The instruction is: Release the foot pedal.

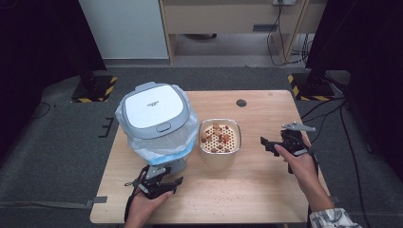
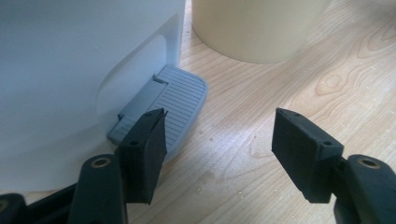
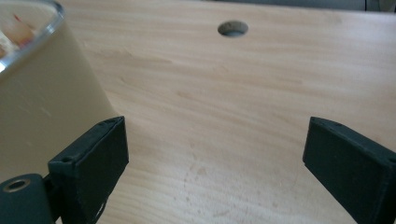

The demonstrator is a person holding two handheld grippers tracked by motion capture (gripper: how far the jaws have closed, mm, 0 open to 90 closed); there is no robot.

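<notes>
The grey pedal (image 2: 173,100) of the white bin (image 1: 154,121) was seen right in front of the left claw (image 1: 159,183), low down at the foot of the bin. One pad of that claw was held just over the near edge of the pedal, but whether the pedal was touched could not be told. The left claw was spread wide and nothing was gripped in it. The lid (image 1: 153,110) of the bin was found shut, with a clear bag (image 1: 190,130) puffed out under it. So the pedal was judged as not yet pushed down.

Just past the left claw and off to its right, a cream pot (image 1: 219,142) was stood on the worktop (image 1: 247,190), close beside the bin. Small brown and red scraps (image 1: 218,137) were seen lying in the top of it. Nothing had been tipped out of the pot, as far as could be seen.

The right claw (image 1: 273,142) was held to the right of the pot, near its side but apart from it. It was open too, and nothing was held in it.

Most of the job was judged to be left: the lid was to be opened with the pedal, the pot was to be picked up, and the scraps were probably to be dropped in the bin.
</notes>
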